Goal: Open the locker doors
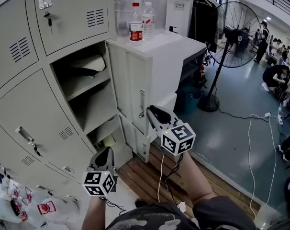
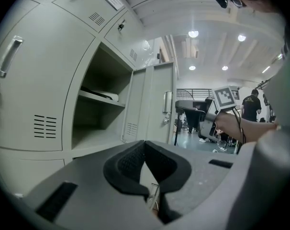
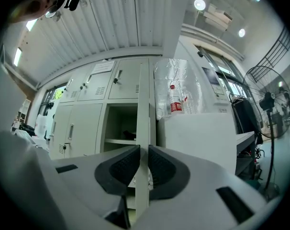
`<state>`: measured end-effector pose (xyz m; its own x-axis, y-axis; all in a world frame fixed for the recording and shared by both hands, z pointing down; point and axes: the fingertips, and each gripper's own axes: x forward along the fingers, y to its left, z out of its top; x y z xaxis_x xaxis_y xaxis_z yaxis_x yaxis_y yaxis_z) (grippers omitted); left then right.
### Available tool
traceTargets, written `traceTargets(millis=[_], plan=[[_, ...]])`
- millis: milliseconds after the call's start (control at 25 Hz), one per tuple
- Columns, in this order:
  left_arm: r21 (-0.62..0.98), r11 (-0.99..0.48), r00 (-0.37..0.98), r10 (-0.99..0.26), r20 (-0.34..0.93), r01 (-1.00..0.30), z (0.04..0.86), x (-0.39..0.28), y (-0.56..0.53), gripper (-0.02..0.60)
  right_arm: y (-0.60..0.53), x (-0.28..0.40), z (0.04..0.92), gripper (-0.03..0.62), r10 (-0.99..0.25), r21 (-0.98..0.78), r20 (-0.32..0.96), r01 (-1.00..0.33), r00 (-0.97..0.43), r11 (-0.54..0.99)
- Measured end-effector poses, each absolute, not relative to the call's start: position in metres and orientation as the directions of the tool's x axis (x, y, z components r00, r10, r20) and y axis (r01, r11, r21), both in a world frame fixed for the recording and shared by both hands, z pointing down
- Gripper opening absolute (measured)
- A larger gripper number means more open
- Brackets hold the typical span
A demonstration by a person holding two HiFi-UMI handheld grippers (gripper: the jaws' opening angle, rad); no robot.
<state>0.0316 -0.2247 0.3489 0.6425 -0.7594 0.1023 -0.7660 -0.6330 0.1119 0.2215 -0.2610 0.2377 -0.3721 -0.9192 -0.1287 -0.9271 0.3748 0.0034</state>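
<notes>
A bank of grey lockers (image 1: 39, 123) fills the left of the head view. One tall door (image 1: 130, 99) stands swung out to the right, baring a shelved compartment (image 1: 87, 90). My right gripper (image 1: 152, 111) is shut on that door's free edge, just by its handle (image 1: 141, 104). In the right gripper view the door edge (image 3: 143, 104) runs straight up between the pads (image 3: 123, 164), which press on it. My left gripper (image 1: 104, 155) hangs lower, in front of the bottom lockers, shut with nothing in it. Its own view shows the open door (image 2: 157, 104) and the right gripper (image 2: 217, 114).
A white cabinet (image 1: 159, 47) with two bottles (image 1: 136, 28) stands right behind the open door. A standing fan (image 1: 236, 32) and floor cables (image 1: 250, 128) lie to the right. Bags (image 1: 44, 207) sit at lower left. Wooden planks (image 1: 145, 176) are underfoot. People work at far right.
</notes>
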Motion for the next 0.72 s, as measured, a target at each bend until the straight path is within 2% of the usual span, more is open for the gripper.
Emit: traceTargets(millis=[720], plan=[[0.068, -0.655, 0.658, -0.749, 0.075, -0.753, 0.341, 0.061, -0.268, 0.009, -0.282, 0.273, 0.238, 0.049, -0.908, -0.017, -0.189, -0.924, -0.373, 0.383]])
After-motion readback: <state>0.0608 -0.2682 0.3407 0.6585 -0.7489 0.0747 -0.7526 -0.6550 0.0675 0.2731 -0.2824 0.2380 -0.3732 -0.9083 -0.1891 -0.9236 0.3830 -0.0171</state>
